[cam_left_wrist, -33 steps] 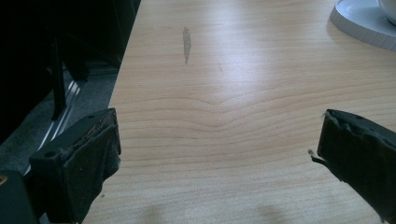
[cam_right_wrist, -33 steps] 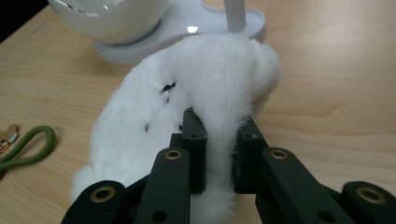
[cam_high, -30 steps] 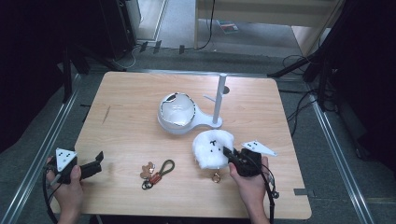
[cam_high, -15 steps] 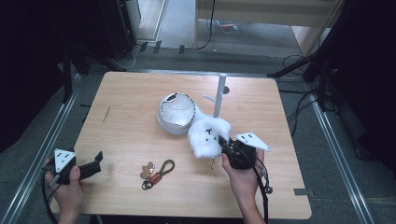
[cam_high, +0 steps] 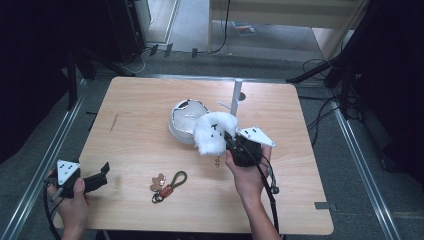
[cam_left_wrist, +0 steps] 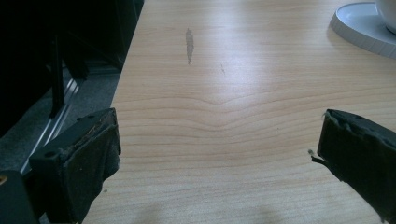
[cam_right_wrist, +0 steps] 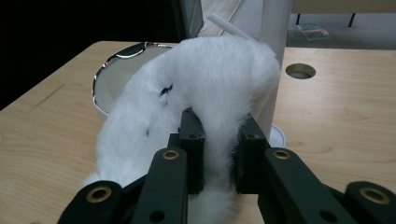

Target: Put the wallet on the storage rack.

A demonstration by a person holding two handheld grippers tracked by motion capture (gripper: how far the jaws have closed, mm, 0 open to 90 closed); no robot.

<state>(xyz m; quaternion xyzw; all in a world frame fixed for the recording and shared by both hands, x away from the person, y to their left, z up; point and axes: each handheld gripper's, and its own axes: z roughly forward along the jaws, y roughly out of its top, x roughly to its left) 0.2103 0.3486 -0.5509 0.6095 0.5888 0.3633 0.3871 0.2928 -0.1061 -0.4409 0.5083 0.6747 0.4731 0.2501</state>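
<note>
right gripper (cam_high: pixel 231 141) is clamped on the fluffy white toy (cam_high: pixel 212 131), held up just by the round mirror (cam_high: pixel 185 119) mid-table, left gripper (cam_high: pixel 102 175) sits wide open near-left

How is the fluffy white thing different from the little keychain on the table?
The fluffy white toy is big, puffy and all white; the keychain is small, thin, brown and dark green. The toy is pinched in the right hand-held gripper beside the stand; the keychain lies flat, untouched. Both are over the wooden table.
</note>
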